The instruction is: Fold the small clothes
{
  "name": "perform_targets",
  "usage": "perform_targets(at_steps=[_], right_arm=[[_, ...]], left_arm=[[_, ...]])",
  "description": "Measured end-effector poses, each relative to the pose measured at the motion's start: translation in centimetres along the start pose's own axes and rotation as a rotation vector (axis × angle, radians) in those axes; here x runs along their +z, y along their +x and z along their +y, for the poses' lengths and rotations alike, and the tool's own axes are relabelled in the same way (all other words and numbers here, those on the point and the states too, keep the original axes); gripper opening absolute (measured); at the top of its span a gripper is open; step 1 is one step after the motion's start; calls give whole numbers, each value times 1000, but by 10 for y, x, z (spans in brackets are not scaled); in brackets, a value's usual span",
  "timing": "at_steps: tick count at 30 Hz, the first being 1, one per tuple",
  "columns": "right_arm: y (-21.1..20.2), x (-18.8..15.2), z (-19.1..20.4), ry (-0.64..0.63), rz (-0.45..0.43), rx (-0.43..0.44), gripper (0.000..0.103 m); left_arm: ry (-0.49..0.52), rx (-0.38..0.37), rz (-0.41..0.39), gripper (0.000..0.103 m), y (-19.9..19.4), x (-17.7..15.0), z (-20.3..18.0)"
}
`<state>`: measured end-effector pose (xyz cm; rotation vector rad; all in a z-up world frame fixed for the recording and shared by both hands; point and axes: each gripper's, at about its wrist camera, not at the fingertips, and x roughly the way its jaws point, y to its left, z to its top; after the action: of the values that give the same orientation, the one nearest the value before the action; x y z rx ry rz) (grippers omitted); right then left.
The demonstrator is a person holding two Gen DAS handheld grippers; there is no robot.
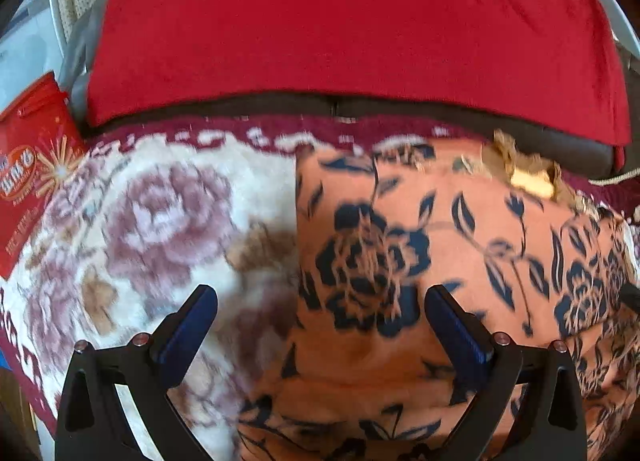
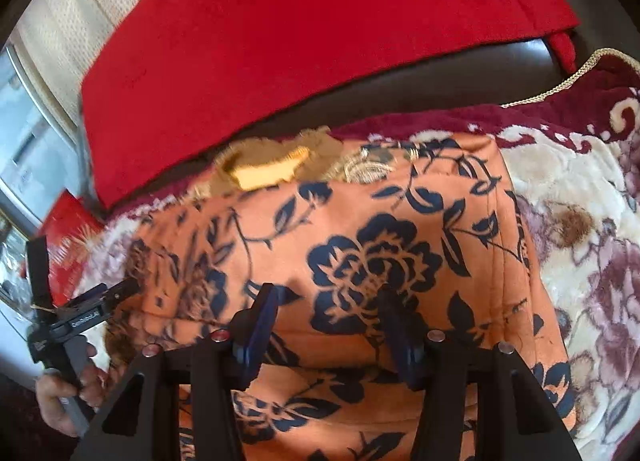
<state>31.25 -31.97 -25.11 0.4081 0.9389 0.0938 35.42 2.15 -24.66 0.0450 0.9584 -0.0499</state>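
Note:
An orange garment (image 1: 460, 245) with dark blue roses lies spread flat on a floral blanket (image 1: 160, 213). Its gold embroidered neckline (image 1: 528, 177) is at the far edge. My left gripper (image 1: 320, 297) is open wide, straddling the garment's left edge, with one finger over the blanket and the other over the cloth. In the right wrist view the garment (image 2: 360, 229) fills the middle. My right gripper (image 2: 328, 293) stands about half open just over it, with nothing pinched between the pads. A hand (image 2: 60, 401) holds the left gripper (image 2: 120, 291) at the garment's left side.
A red cloth (image 1: 340, 21) drapes over the dark sofa back (image 1: 400, 107) behind the blanket. A red printed packet (image 1: 32, 181) lies at the blanket's left edge. Cream curtains (image 2: 60, 21) hang at the far left. Bare blanket (image 2: 580, 221) lies to the garment's right.

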Motion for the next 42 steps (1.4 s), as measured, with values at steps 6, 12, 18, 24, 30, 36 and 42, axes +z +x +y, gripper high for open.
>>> perform_targets(at_steps=[6,12,18,24,30,36,42], right_arm=[[25,-1,21,-42,76,44,55],[16,6,13,7,4,21,54],[5,17,-40,205,-49,-49,52],[-5,17,-46,217,-46,4,52],[-17,-4,-11,68,46,106,52],[-12,-26,19,-107,84,28,52],[-57,-36,2,-49,-15,90,54]], left_arm=[[-39,30,24,103,34,35,6],[-45,35,101,103,55,35,1],[2,47,45,103,27,28,-8],[59,74,75,103,20,9,-20],[138,48,57,103,-17,-16,-25],[220,66,64,103,-17,-31,-32],[168,20,18,103,-50,-38,-13]])
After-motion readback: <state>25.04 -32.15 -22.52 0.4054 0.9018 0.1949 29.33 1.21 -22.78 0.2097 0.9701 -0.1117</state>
